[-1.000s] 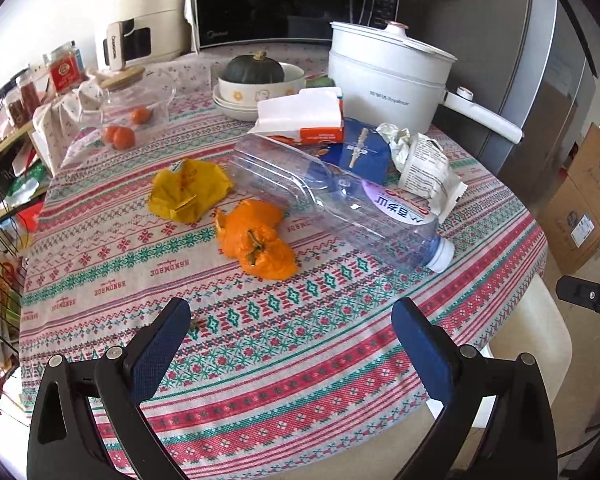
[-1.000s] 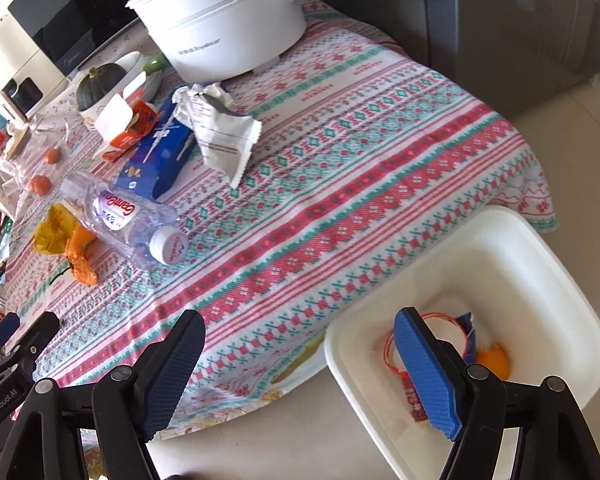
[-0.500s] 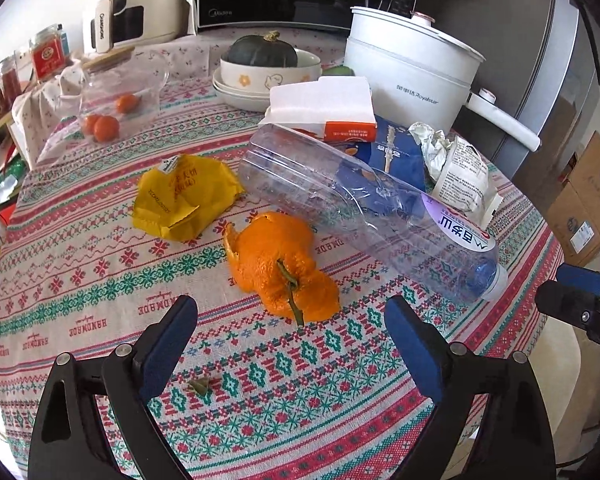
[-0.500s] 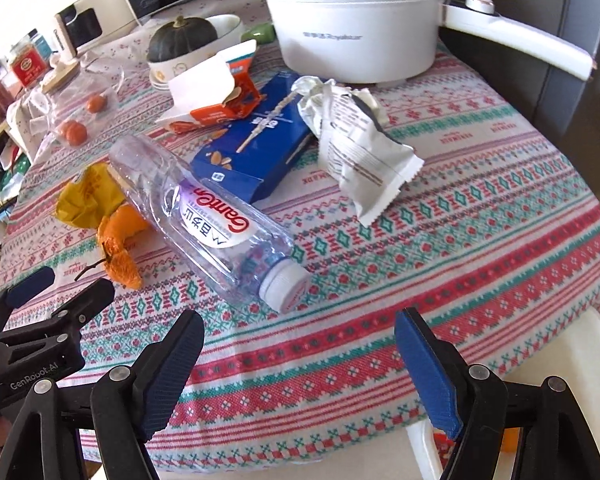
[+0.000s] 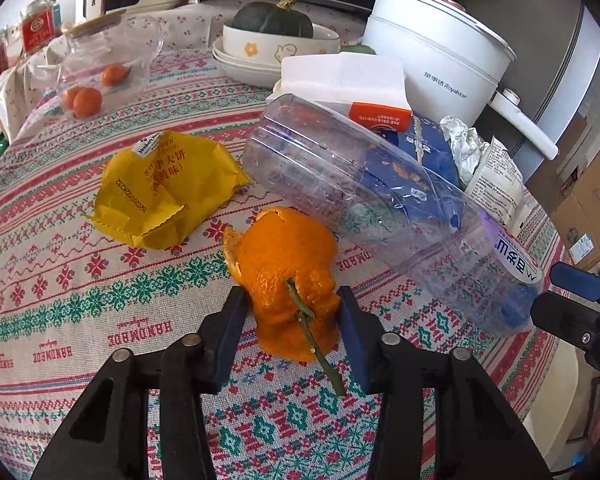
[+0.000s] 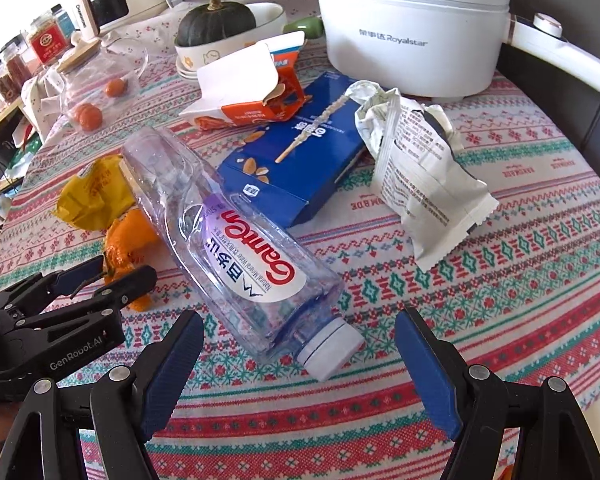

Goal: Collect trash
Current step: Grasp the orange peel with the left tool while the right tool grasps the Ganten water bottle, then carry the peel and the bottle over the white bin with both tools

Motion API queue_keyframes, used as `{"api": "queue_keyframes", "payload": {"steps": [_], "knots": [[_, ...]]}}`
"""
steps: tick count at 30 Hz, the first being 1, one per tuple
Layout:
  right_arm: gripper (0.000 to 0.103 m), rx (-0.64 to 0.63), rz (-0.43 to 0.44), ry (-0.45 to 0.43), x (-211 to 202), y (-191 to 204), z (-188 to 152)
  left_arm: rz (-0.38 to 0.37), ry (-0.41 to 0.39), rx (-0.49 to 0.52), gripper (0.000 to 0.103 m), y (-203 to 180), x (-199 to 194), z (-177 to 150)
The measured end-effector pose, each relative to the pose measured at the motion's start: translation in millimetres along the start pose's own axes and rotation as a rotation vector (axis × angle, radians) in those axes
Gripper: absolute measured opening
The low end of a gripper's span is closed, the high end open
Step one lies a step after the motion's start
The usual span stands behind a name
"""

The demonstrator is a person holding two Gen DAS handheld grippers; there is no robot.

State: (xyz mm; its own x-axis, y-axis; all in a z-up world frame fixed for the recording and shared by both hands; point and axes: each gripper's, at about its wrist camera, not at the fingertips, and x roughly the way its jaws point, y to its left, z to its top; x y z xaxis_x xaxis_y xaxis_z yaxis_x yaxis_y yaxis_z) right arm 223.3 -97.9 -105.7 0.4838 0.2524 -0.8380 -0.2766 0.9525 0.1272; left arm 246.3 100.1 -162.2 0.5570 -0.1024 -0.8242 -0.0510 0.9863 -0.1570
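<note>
L gripper (image 5: 292, 320) closed in on peel (image 5: 288, 264), R gripper (image 6: 300, 364) open

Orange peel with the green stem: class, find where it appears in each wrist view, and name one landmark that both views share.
Left wrist: orange peel with the green stem, low centre, between the left gripper fingers.
Right wrist: far left, partly hidden behind the clear plastic bottle.
Shared landmark: white Royalstar pot.

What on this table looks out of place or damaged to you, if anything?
The clear plastic bottle lies on its side, dented, resting against the blue snack box. An orange peel, between the left tool's fingers, and crumpled wrappers, yellow and white, litter the tablecloth.
</note>
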Motion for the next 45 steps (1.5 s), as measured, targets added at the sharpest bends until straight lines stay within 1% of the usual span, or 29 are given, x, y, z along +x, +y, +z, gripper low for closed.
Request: {"api": "queue_keyframes", "payload": {"steps": [1, 4, 9, 13, 16, 20, 21, 22, 24, 27, 30, 34, 41, 45], "knots": [[0.083, -0.005, 0.003, -0.002, 2.0, 0.2, 1.4, -0.007, 0.0, -0.008, 0.036, 2.5, 0.4, 2.1], [0.083, -0.018, 0.026, -0.004, 7.9, 2.4, 5.5, -0.038, 0.008, -0.049, 0.033, 11.1, -0.1, 5.1], [0.083, -0.074, 0.04, -0.009, 17.1, 13.9, 11.9, -0.056, 0.016, -0.09, 0.031, 23.7, -5.2, 5.0], [0.083, -0.119, 0.061, 0.003, 29.6, 24.8, 12.2, -0.041, 0.012, -0.072, 0.031, 27.1, -13.3, 1.7], [0.084, -0.155, 0.045, 0.015, 39.0, 33.0, 9.7, -0.031, 0.006, -0.063, 0.03, 30.5, -19.8, -0.3], [0.084, -0.185, 0.038, 0.043, 48.5, 40.3, 4.1, -0.032, 0.0, -0.08, 0.03, 39.1, -25.6, -3.1], [0.083, -0.193, 0.034, 0.049, 49.7, 41.8, 2.2, -0.033, 0.0, -0.083, 0.03, 40.3, -26.8, -4.1], [0.078, -0.2, 0.026, 0.051, 50.2, 43.5, 0.3, -0.033, 0.001, -0.084, 0.03, 41.0, -27.9, -5.2], [0.075, -0.211, 0.028, 0.057, 49.0, 46.4, -2.2, -0.034, 0.001, -0.086, 0.03, 42.2, -31.3, -7.8], [0.073, -0.217, 0.034, 0.058, 41.6, 50.5, -5.4, -0.041, -0.005, -0.088, 0.03, 41.7, -38.2, -10.7], [0.072, -0.226, 0.032, 0.039, 28.9, 54.8, -8.4, -0.049, -0.017, -0.083, 0.03, 38.8, -48.3, -14.2], [0.071, -0.205, 0.046, 0.006, 5.9, 53.9, -11.7, -0.06, -0.033, -0.075, 0.03, 33.2, -61.7, -17.8], [0.07, -0.168, 0.068, -0.091, -46.4, 50.9, -15.5, -0.07, -0.067, -0.06, 0.03, 20.6, -86.5, -23.2], [0.069, -0.137, 0.083, -0.152, -76.7, 46.8, -16.7, -0.073, -0.074, -0.026, 0.03, 5.3, -95.6, -26.5]]}}
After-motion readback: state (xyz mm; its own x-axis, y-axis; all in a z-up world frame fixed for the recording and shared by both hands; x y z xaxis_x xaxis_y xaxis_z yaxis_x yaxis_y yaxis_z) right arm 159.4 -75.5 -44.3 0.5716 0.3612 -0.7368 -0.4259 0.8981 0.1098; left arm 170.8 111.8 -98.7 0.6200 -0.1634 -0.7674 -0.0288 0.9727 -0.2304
